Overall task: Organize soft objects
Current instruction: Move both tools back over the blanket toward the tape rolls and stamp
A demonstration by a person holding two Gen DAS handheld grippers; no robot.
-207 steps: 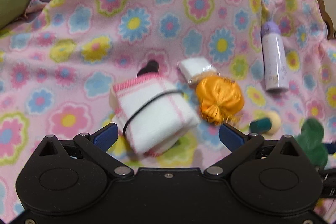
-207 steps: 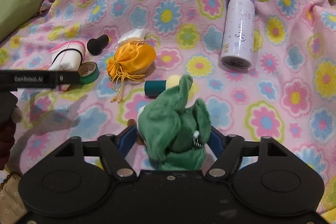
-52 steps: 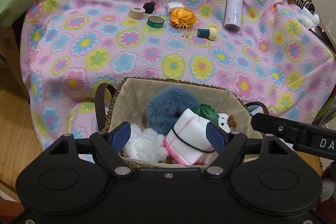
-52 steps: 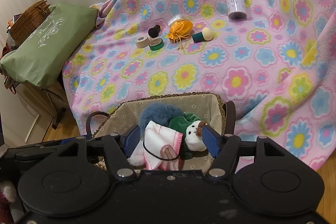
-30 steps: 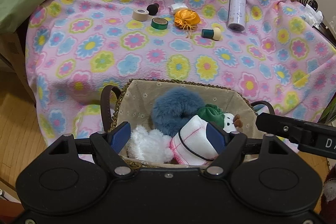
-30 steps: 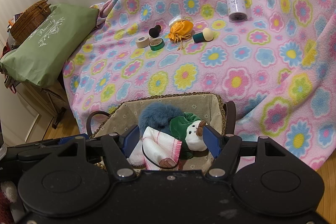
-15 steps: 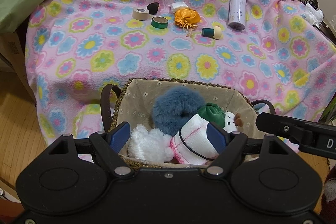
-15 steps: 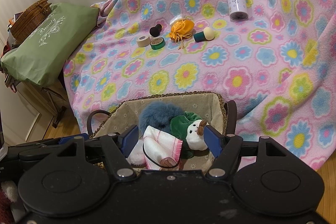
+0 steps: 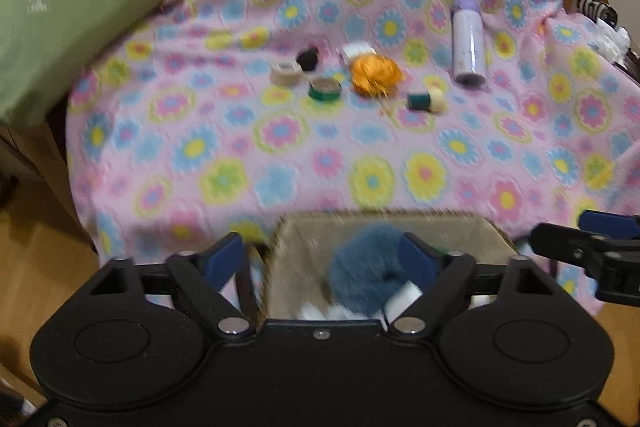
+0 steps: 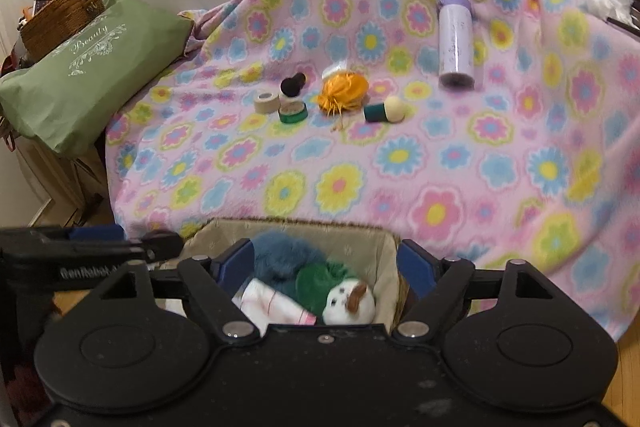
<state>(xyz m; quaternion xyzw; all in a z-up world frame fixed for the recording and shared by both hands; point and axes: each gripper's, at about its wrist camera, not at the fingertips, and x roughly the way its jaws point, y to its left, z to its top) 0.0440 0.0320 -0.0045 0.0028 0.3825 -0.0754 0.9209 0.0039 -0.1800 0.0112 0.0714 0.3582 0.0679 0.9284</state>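
Lined wicker basket (image 10: 384,259), at the near foot of the pink flower-print fleece blanket (image 10: 400,155): holds a blue-grey fluffy ring (image 10: 280,255), a green-capped white plush toy (image 10: 344,295) and a white rolled cloth with pink trim (image 10: 268,303), all lying loose. Left gripper (image 9: 322,259): jaws spread wide and empty, above the basket's near left corner. Right gripper (image 10: 326,261): likewise spread and holding nothing, directly over the basket contents. Remaining on the blanket, well apart from the basket: an orange satin drawstring pouch (image 10: 344,89), judged the one soft item yet to be collected, lying among hard pieces, namely a beige tape roll (image 10: 267,102), a green tape roll (image 10: 293,113), a small black knob-shaped item (image 10: 293,85), a teal-and-cream stopper-shaped item (image 10: 385,111) and a lilac capped bottle (image 10: 456,41) on its side. Risks: the pouch's dangling cords could snag the green roll or the stopper just beside it and drag either along; a grip on slippery satin may slide off; a careless reach could set the bottle rolling down the draped slope. Obscured: the left wrist view is motion-blurred; the basket's near half sits behind both gripper bodies, so its full contents cannot be counted; a small white object behind the pouch is too hidden to identify.
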